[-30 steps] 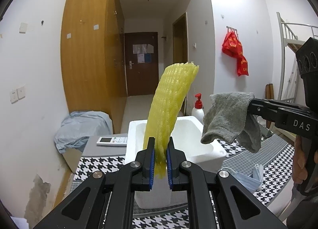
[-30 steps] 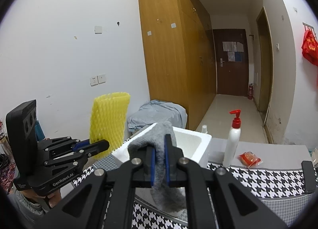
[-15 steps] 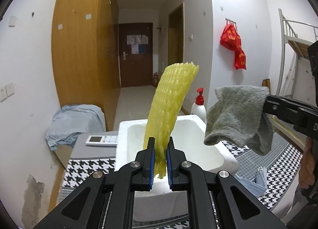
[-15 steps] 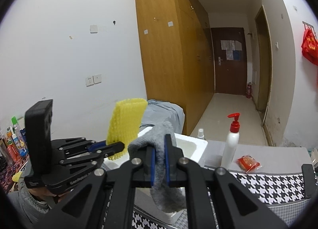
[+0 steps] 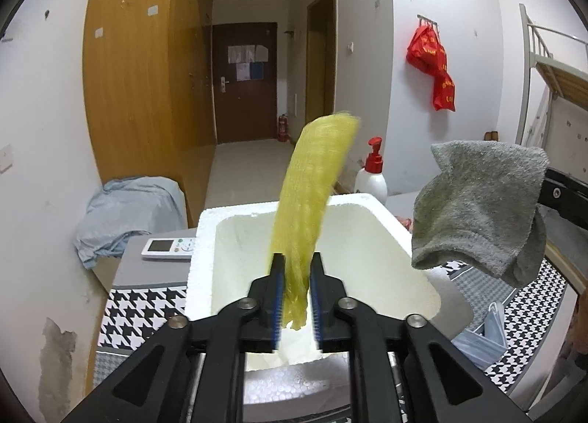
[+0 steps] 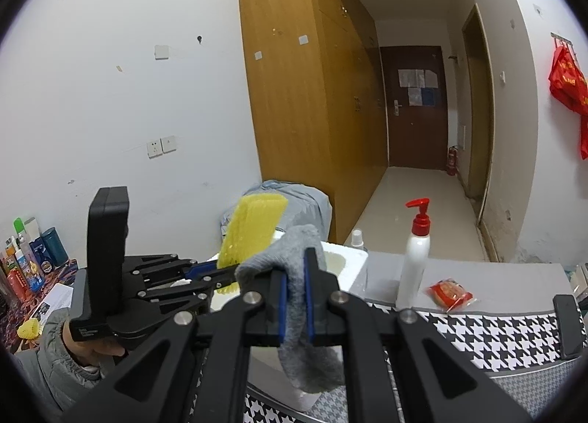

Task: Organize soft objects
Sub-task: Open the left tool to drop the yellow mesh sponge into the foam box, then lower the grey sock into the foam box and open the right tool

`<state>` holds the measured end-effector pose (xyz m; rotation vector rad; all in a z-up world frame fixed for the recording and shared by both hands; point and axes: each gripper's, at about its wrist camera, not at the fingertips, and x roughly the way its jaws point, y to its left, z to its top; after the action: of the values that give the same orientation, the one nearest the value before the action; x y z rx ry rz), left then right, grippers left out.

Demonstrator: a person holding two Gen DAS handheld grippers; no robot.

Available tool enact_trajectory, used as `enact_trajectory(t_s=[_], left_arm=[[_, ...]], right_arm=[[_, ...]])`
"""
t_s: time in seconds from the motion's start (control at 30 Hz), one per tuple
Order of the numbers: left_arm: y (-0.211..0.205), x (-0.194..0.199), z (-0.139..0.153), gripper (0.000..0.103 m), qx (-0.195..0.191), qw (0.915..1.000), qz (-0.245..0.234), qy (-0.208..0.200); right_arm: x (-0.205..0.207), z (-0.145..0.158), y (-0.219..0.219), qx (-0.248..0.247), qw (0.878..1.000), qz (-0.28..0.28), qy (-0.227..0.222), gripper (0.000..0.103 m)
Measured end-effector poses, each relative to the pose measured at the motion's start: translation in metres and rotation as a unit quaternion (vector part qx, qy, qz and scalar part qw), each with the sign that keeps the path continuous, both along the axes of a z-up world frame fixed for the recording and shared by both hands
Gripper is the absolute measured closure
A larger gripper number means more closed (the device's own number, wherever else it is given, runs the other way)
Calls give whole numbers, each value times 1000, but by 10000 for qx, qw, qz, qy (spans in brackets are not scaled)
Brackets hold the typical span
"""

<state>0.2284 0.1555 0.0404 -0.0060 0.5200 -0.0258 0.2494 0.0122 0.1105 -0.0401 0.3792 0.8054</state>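
**Two soft items held over the foam box**

Left wrist view: the left tool [image 5: 297, 298] has its blue-padded jaws parted a little, with the yellow foam net [image 5: 312, 195] standing between them. The net looks blurred and rises ahead of the tool, leaning right; whether the pads grip it cannot be told. Directly ahead and below sits the white foam box [image 5: 205, 246] on the table [image 5: 147, 305]; its visible interior shows bare white walls. To the right of the tool, the gray sock [image 5: 477, 210] hangs from the other tool above the box's right rim. A remote control [image 5: 169, 248] lies left of the box, a white pump bottle [image 5: 372, 180] stands beyond it, and a blue face mask [image 5: 481, 338] lies at lower right.

Right wrist view: the right tool [image 6: 296, 298] is clenched on the gray sock [image 6: 305, 349], which droops below its fingers. Left of it, the left tool [image 6: 217, 278] carries the yellow foam net [image 6: 253, 228] over the foam box [image 6: 345, 261]. Ahead to the right stand the pump bottle [image 6: 415, 257] and a red snack packet [image 6: 450, 292].
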Motion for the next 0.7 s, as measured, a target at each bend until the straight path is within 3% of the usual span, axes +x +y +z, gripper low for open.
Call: enact_trajectory(t_s=[0.03, 0.07, 0.1, 0.17, 0.33, 0.7], left_arm=[[0, 1, 0, 62, 14, 10000, 17, 16], [0, 0, -1, 39, 26, 10000, 57, 6], [0, -1, -1, 24, 23, 10000, 81, -37], [0, -4, 2, 15, 66, 9998, 131, -120], [5, -15, 6, 1, 66, 9991, 268, -316], [21, -45, 16, 1, 106, 9969, 447, -642]], right_arm=[[0, 1, 0, -4, 10000, -10, 0, 92], [0, 1, 0, -3, 10000, -20, -3, 92], [-1, 2, 0, 3, 10000, -22, -6, 92], [0, 2, -2, 12, 10000, -45, -10, 92], [0, 2, -1, -9, 10000, -79, -16, 92], [0, 2, 12, -103, 9999, -6, -22, 92]])
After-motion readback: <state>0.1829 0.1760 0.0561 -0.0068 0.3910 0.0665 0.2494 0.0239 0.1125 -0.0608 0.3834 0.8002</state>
